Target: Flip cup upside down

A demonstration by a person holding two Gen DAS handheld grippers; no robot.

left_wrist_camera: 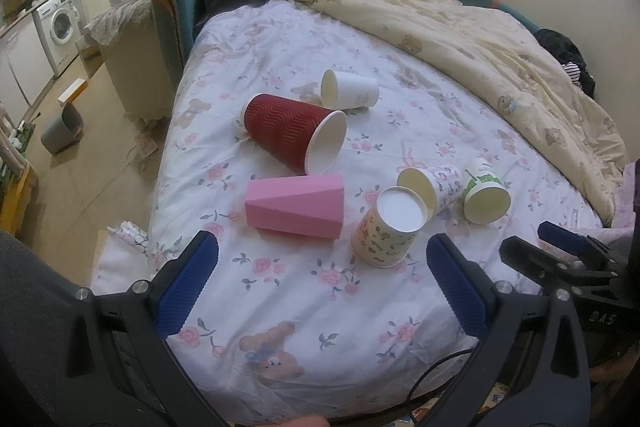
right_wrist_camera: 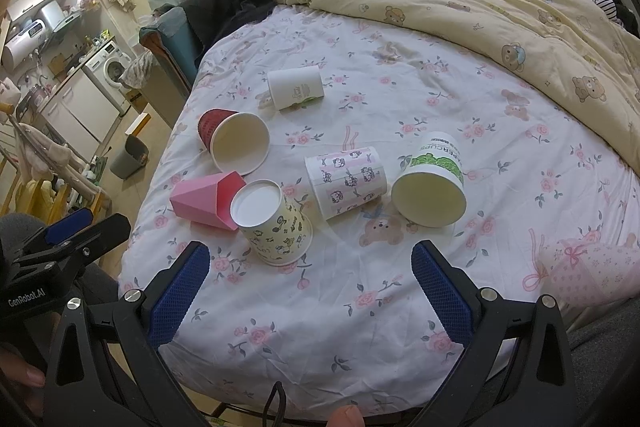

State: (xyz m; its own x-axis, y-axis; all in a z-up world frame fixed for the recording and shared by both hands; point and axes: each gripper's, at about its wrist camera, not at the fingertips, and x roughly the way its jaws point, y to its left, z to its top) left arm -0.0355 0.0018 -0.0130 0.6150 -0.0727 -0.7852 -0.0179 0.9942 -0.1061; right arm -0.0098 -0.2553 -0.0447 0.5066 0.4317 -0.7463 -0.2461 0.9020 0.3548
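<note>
Both the left gripper (left_wrist_camera: pixel 318 281) and right gripper (right_wrist_camera: pixel 310 285) hung wide open and empty above the bed (right_wrist_camera: pixel 400 327). The yellow cup (right_wrist_camera: pixel 276 223) stood upside down; only the right view showed the green cup's (right_wrist_camera: pixel 434 183) lettering.

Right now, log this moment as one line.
left gripper open, empty | right gripper open, empty | yellow cartoon cup upside down on bed | five cups lying sideways

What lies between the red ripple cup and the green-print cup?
In the right wrist view, the Hello Kitty cup, on its side, lies between the red ripple cup and the green-print cup.
</note>
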